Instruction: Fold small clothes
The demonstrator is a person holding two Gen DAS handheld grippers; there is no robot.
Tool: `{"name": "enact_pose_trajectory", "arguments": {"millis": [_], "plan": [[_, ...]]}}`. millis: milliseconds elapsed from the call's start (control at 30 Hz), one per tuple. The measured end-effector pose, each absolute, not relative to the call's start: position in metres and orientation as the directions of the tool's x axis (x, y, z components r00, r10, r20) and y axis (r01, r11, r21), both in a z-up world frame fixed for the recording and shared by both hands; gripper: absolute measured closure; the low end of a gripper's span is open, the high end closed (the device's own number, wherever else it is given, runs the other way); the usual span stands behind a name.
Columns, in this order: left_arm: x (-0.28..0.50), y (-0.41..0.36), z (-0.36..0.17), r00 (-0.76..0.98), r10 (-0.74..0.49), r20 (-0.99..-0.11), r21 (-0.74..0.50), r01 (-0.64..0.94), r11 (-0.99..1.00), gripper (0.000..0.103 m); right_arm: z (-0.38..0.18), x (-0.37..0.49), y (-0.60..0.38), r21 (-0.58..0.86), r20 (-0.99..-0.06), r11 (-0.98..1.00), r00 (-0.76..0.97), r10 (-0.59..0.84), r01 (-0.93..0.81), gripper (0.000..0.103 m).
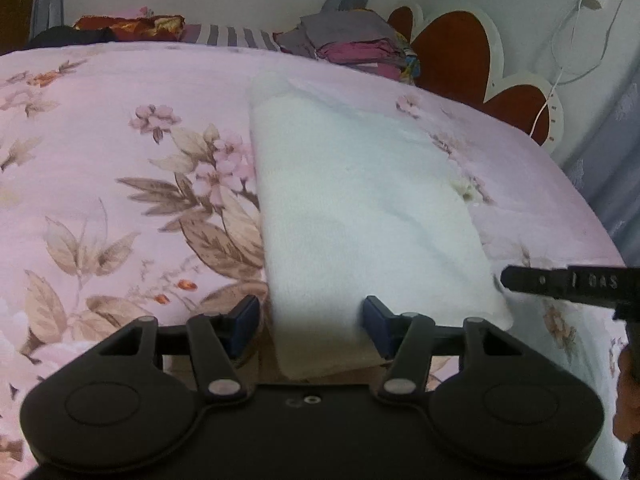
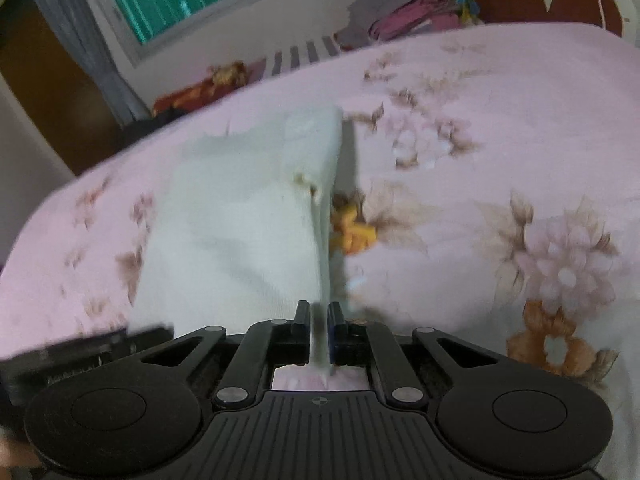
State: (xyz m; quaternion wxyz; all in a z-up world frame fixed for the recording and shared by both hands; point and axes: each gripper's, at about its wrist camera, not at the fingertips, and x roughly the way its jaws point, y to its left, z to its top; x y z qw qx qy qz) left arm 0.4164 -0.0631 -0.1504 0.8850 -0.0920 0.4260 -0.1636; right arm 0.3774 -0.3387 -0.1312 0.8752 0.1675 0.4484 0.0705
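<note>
From my right wrist view the whole scene is motion-blurred; the white garment [image 2: 240, 224] shows no readable detail, and its pinched edge vanishes between my right gripper [image 2: 319, 334] pads. In my left wrist view the garment's near end is hidden behind the left gripper [image 1: 310, 328] body, and the folded clothes pile [image 1: 352, 46] is too small to identify.

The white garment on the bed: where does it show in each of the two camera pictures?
Left wrist view: the white garment lies centre to right, running from mid-bed down between the open fingers.
Right wrist view: it sits centre-left, its right edge lifted and pinched in the right hand-held gripper.
Shared landmark: the stack of folded clothes at the far bedside.
</note>
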Motion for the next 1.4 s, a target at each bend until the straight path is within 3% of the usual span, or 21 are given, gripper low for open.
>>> {"name": "enact_pose_trajectory", "arguments": {"millis": [67, 133, 200, 433, 533, 700, 733, 767, 867, 1000, 1233, 1300, 1367, 1400], "plan": [[0.419, -0.061, -0.143, 0.594, -0.368, -0.715, -0.301, 0.213, 0.929, 0.048, -0.127, 0.385, -0.339, 0.362, -0.754, 0.932, 0.597, 0.273, 0.031, 0.094], [0.424, -0.059, -0.136, 0.607, -0.367, -0.705, -0.300, 0.214, 0.930, 0.047, -0.125, 0.396, -0.339, 0.369, -0.750, 0.929, 0.603, 0.272, 0.041, 0.083], [0.432, -0.057, -0.130, 0.623, -0.360, -0.695, -0.298, 0.206, 0.932, 0.047, -0.122, 0.406, -0.338, 0.366, -0.741, 0.929, 0.620, 0.257, 0.053, 0.042], [0.470, -0.051, -0.121, 0.653, -0.334, -0.680, -0.301, 0.167, 0.939, 0.047, -0.131, 0.447, -0.330, 0.374, -0.734, 0.925, 0.630, 0.252, 0.066, 0.043], [0.487, -0.052, -0.125, 0.648, -0.329, -0.687, -0.308, 0.150, 0.940, 0.047, -0.139, 0.463, -0.330, 0.383, -0.745, 0.919, 0.619, 0.247, 0.094, 0.068], [0.511, -0.051, -0.136, 0.639, -0.319, -0.700, -0.314, 0.125, 0.941, 0.047, -0.152, 0.475, -0.330, 0.420, -0.761, 0.899, 0.588, 0.273, 0.127, 0.071], [0.515, -0.051, -0.138, 0.636, -0.320, -0.702, -0.320, 0.119, 0.940, 0.048, -0.151, 0.475, -0.329, 0.408, -0.761, 0.905, 0.591, 0.266, 0.118, 0.076], [0.518, -0.051, -0.140, 0.632, -0.323, -0.705, -0.327, 0.115, 0.938, 0.048, -0.150, 0.474, -0.327, 0.401, -0.756, 0.910, 0.598, 0.266, 0.102, 0.089], [0.526, -0.055, -0.147, 0.617, -0.322, -0.718, -0.326, 0.111, 0.939, 0.046, -0.145, 0.471, -0.324, 0.381, -0.744, 0.920, 0.620, 0.250, 0.086, 0.091], [0.529, -0.059, -0.153, 0.604, -0.327, -0.727, -0.327, 0.114, 0.938, 0.043, -0.160, 0.464, -0.326, 0.333, -0.753, 0.937, 0.629, 0.194, 0.109, 0.092], [0.530, -0.057, -0.139, 0.627, -0.329, -0.706, -0.320, 0.132, 0.938, 0.047, -0.151, 0.461, -0.336, 0.387, -0.737, 0.912, 0.639, 0.220, 0.133, 0.091], [0.534, -0.057, -0.135, 0.632, -0.331, -0.701, -0.326, 0.128, 0.936, 0.047, -0.137, 0.460, -0.334, 0.352, -0.720, 0.929, 0.668, 0.189, 0.117, 0.072], [0.539, -0.059, -0.132, 0.639, -0.329, -0.695, -0.321, 0.133, 0.937, 0.047, -0.125, 0.461, -0.330, 0.300, -0.694, 0.948, 0.706, 0.139, 0.109, 0.060], [0.541, -0.061, -0.132, 0.642, -0.327, -0.694, -0.315, 0.137, 0.939, 0.047, -0.121, 0.463, -0.329, 0.283, -0.682, 0.954, 0.721, 0.125, 0.101, 0.060]]}}
